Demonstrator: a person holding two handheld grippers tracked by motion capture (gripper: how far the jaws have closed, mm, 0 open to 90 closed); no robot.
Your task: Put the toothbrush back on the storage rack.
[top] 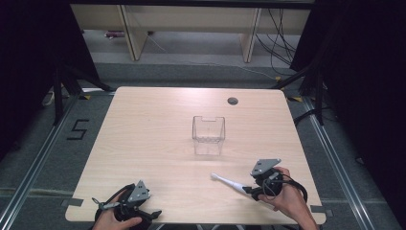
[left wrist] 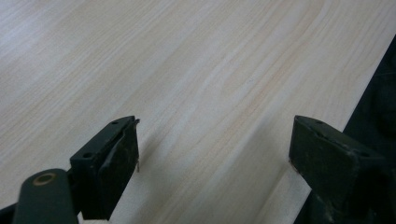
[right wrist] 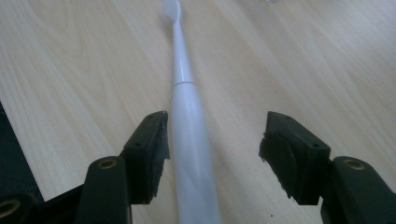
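A person's right gripper point(right wrist: 212, 144) is straddling the handle of a slim white plastic electric toothbrush point(right wrist: 187, 121) lying flat on the pale wood-grain table point(top: 143, 143), near its front edge on the person's right. In the right gripper view the jaws are standing about half open: the left pad is sitting just beside the handle, perhaps brushing it, while the right pad is standing clear, so nothing is being gripped yet. Coming in along the handle from its butt end looks chosen to leave the bristle head free, pointing toward the clear plastic open-topped box point(top: 208, 135) standing mid-table, probably where the brush is headed. The left gripper point(left wrist: 212, 154) is idling wide open and empty over bare wood at the table's near left edge, seemingly keeping out of the way. The handle's butt is running out of the frame's bottom edge, the bristles are blurring at the top, and whether the left pad is actually touching the handle is hard to judge.
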